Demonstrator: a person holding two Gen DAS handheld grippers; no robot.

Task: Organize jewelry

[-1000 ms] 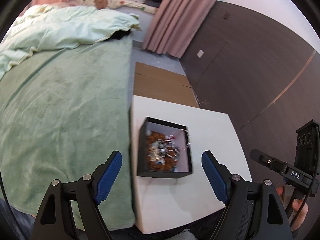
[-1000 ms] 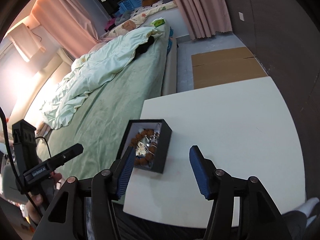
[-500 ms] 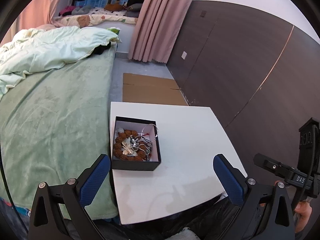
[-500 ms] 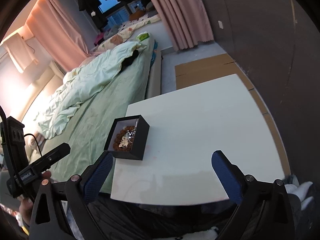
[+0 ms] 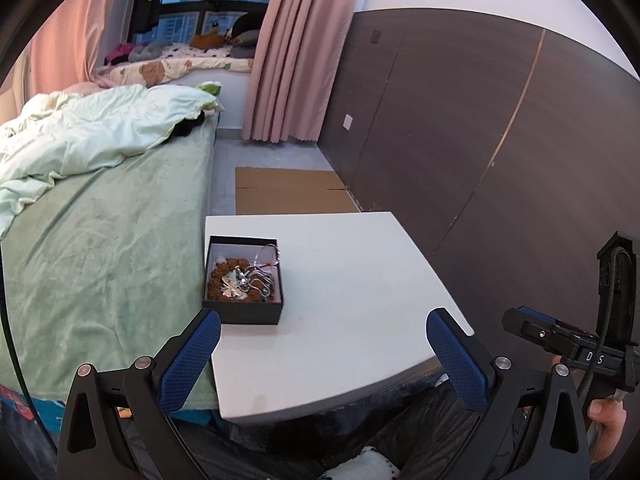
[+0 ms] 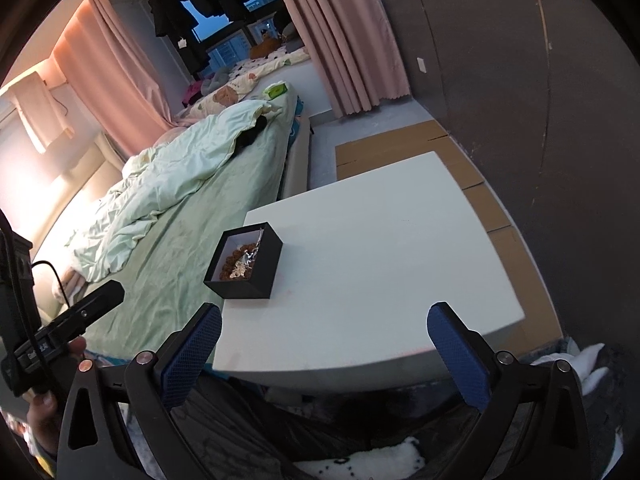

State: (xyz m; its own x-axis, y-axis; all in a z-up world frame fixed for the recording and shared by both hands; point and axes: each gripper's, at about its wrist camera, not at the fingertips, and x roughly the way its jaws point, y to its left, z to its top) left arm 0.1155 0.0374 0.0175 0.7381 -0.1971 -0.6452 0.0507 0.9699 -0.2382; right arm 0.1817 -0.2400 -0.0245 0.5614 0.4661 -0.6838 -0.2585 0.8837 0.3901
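All jewelry [image 5: 243, 278] lies in the black box [image 5: 243, 312] at 10 o'clock on the surface [image 5: 352, 280]; both claws [image 5: 322, 342] [image 6: 324, 340] spread apart, empty; task seems finished

1 black jewelry box [image 5: 242, 280] sits at the left of 1 white table [image 5: 352, 280]. It holds 1 brown bead bracelet [image 5: 219, 280] and a silver tangle [image 5: 250, 278] too knotted to count. 2 grippers show: the left gripper [image 5: 323, 354] and the right gripper [image 6: 325, 350]. 1 bed [image 5: 100, 248] lies left, and 1 flattened cardboard sheet [image 5: 292, 196] lies far.
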